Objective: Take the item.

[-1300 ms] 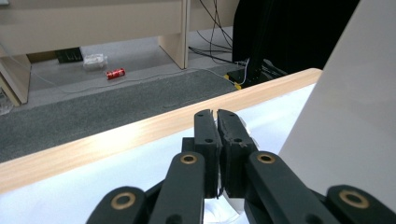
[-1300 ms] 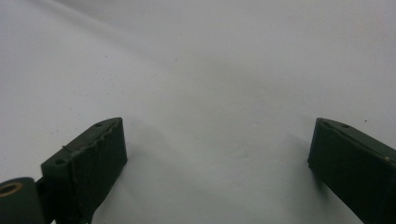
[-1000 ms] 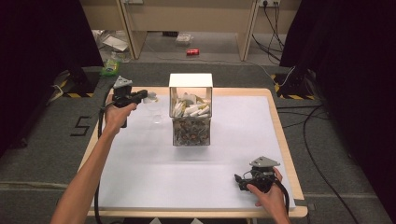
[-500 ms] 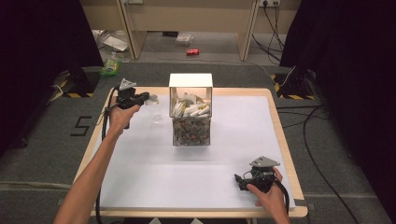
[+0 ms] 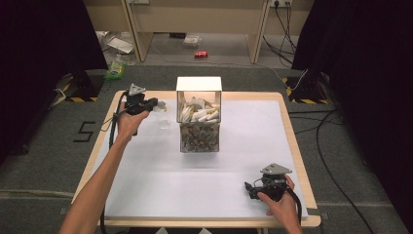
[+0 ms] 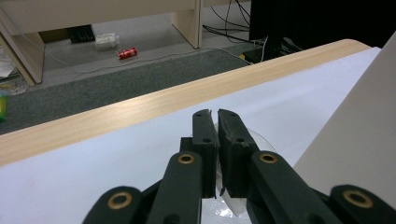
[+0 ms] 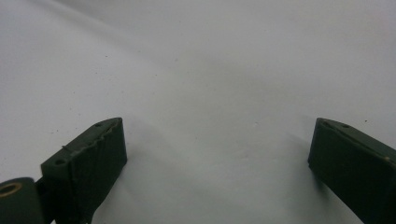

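Pinching a clear cup at its rim, the left gripper held it at nine o'clock of the box, seemingly for carrying; right gripper rested gaping, idle.

— Where does everything sit?

— The clear square box of small packets stands on the white sheet over my wooden table, towards the far middle. My left gripper is just left of it, near the far left corner.

— And your other one?

— My right gripper rests on the sheet at the near right corner, well apart from the box.
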A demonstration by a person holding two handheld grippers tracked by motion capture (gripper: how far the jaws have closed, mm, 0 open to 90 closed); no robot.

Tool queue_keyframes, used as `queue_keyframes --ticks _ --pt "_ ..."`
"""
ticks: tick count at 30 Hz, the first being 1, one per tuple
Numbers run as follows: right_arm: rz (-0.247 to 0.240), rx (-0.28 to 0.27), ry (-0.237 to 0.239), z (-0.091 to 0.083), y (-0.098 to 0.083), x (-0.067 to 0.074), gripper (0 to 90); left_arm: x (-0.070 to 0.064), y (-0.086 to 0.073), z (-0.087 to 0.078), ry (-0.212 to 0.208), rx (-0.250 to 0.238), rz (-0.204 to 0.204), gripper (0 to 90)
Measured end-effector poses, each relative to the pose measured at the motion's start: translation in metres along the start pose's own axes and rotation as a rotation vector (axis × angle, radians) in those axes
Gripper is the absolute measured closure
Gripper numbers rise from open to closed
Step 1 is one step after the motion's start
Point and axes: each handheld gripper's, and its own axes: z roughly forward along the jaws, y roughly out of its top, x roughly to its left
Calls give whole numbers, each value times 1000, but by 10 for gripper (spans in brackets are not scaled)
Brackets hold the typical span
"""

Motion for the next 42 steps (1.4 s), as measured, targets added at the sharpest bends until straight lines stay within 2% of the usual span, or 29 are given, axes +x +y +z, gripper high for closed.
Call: queue_keyframes --ticks 15,23,25,28,29,30,32,34,40,42 --pt "0 0 0 0 0 0 48 -3 0 1 -9 6 3 813" --pt "-1 0 0 0 0 0 48 -2 2 -3 -31 3 -11 754" --pt "-1 1 1 0 0 0 48 -3 2 -4 -33 4 -10 721" --pt "0 0 0 0 0 0 48 -3 2 -5 -36 4 -25 607" --pt "0 0 0 0 0 0 48 -3 2 -6 -37 5 -26 607" --pt "-1 0 1 0 0 0 48 -3 2 -7 -40 1 -30 538" --pt "-1 1 1 0 0 0 48 -3 1 -8 -41 1 -33 514" --pt "-1 1 1 0 0 0 48 -3 0 -9 -34 3 -39 451" --pt "-1 0 1 0 0 0 48 1 -3 -15 -22 4 -84 284" --pt "-2 0 0 0 0 0 48 2 -4 -17 -24 6 -100 261"
